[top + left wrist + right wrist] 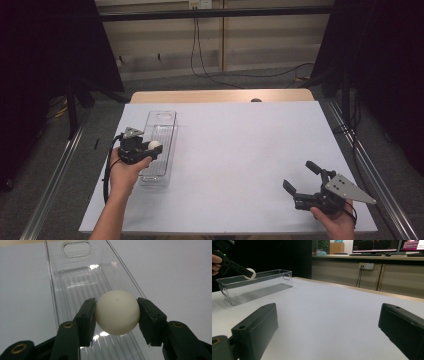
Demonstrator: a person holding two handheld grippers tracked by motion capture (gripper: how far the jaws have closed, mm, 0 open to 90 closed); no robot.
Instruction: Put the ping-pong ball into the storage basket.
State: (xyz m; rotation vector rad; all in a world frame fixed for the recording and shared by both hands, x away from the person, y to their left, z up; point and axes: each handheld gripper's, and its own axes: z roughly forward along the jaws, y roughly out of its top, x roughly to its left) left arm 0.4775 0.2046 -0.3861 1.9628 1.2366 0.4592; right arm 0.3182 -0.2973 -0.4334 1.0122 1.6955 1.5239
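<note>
A white ball (117, 312) sits clamped between the jaws of my left gripper (150, 149), which is shut on it. Ball and gripper hang over the near half of a long clear plastic bin (160, 145) at the table's left. In the right gripper view the same ball (250, 273) shows at the bin's (257, 286) rim, held above its floor. My right gripper (302, 176) rests low at the table's front right, far from the bin. Its jaws stand wide open with nothing between them.
White sheet (235, 150) covers the table; a wooden strip (220, 95) shows at its far edge. Black frame posts and cables stand beyond the table. Monitors (374, 246) sit on a counter in the background.
</note>
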